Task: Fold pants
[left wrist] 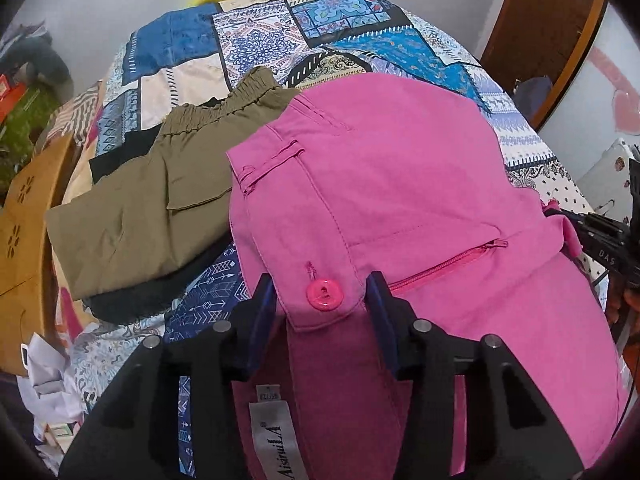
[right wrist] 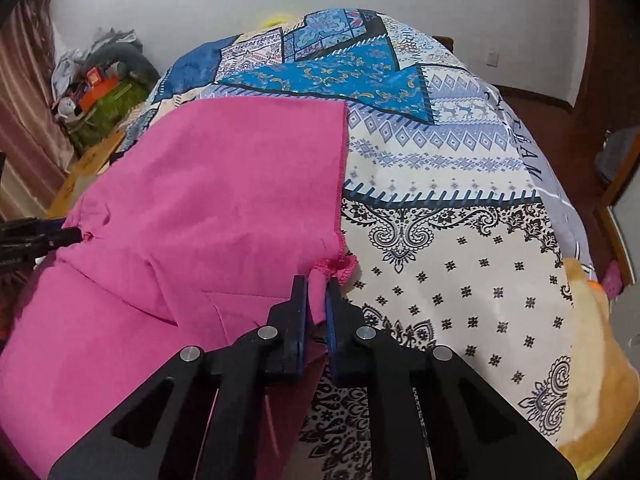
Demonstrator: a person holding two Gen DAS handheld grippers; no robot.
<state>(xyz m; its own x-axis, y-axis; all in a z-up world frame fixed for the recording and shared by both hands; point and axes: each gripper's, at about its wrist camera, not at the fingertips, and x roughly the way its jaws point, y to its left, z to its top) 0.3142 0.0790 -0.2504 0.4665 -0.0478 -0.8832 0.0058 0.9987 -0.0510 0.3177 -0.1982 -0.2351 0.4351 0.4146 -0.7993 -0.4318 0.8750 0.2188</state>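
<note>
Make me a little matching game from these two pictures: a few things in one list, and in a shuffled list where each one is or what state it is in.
Things:
1. pink button
2. olive pants
3. hem of the pink pants
4. brand label

Places or states:
A. pinched by the right gripper
B. folded on the bedspread, to the left of the pink pants
C. between the spread fingers of the left gripper
D. inside the waistband, below the left gripper's fingers in the picture

Pairs: 1-C, 2-B, 3-A, 4-D
</note>
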